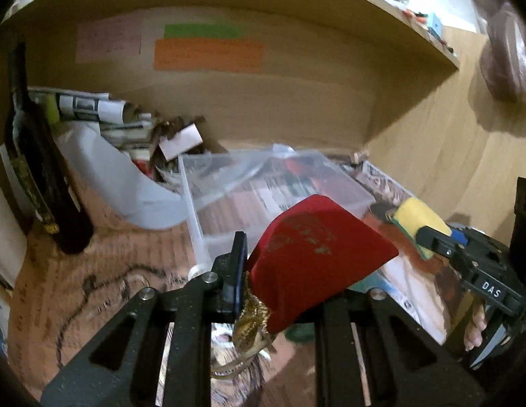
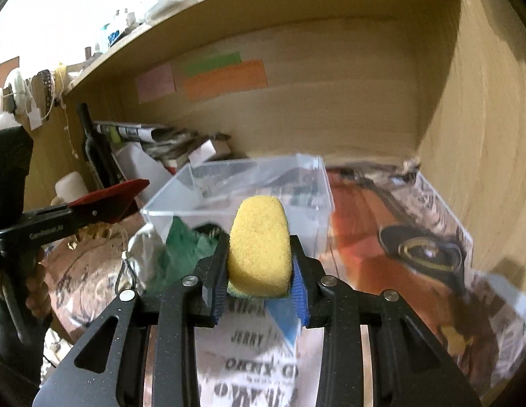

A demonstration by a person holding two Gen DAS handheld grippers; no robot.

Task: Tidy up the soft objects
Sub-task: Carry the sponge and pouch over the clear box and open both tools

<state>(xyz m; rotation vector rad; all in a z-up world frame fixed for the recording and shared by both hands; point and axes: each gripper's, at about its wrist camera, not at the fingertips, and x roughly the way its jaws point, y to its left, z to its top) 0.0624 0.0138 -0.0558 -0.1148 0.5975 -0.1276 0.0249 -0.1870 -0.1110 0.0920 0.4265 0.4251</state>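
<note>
Red velvet fills the middle of the left wrist view: a small drawstring pouch of red velvet (image 1: 317,257) with a gold cord at its neck is pinched at that neck by the left gripper (image 1: 259,285), whose jaws are clenched on the fabric, so the pouch juts up and forward, clear of the surface. Everything sits around one landmark, a clear rectangular plastic box (image 2: 249,186) standing open inside a wooden shelf compartment (image 2: 330,112). The pouch hangs in front of the box's near wall, toward its left side as the right wrist view shows it (image 2: 110,200). The right gripper (image 2: 259,271) grasps a yellow oval sponge with a green scouring layer (image 2: 259,244), both pads pressing its sides; the sponge is raised just in front of the box's near wall. Crumpled green fabric (image 2: 184,247) lies against the box's near left corner. A dark glass wine bottle (image 1: 35,169) stands well left of the box, and coloured paper notes (image 1: 205,51) are stuck on the back panel behind it.
</note>
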